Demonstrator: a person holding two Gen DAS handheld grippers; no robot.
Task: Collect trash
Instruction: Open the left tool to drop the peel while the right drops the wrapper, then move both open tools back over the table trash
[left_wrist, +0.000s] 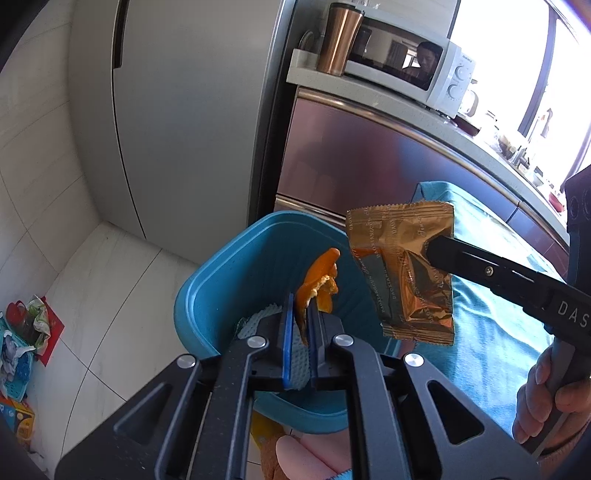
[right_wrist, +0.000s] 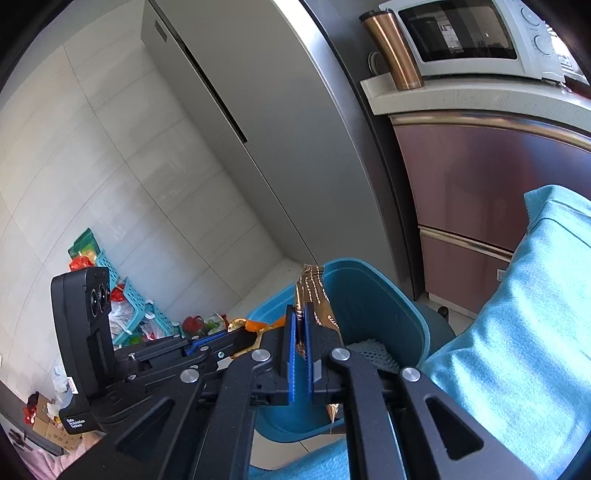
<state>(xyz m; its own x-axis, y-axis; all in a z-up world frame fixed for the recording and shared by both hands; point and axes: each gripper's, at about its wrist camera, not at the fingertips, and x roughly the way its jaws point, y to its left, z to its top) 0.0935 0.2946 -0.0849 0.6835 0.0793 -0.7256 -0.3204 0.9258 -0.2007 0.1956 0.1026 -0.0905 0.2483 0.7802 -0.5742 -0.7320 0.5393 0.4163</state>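
My left gripper (left_wrist: 302, 314) is shut on an orange peel (left_wrist: 319, 286) and holds it over the open blue bin (left_wrist: 221, 280). My right gripper (right_wrist: 300, 317) is shut on a gold foil wrapper (left_wrist: 402, 269), seen edge-on in the right wrist view (right_wrist: 314, 291), held above the bin's right rim (right_wrist: 369, 273). White foam netting (right_wrist: 373, 354) lies inside the bin. The left gripper also shows in the right wrist view (right_wrist: 236, 334), left of the bin.
A grey fridge (left_wrist: 177, 110) stands behind the bin. A counter holds a microwave (left_wrist: 402, 70) and a copper tumbler (left_wrist: 338, 40). A teal cloth (left_wrist: 491, 295) covers a surface on the right. Teal baskets with trash (right_wrist: 122, 295) sit on the tiled floor at left.
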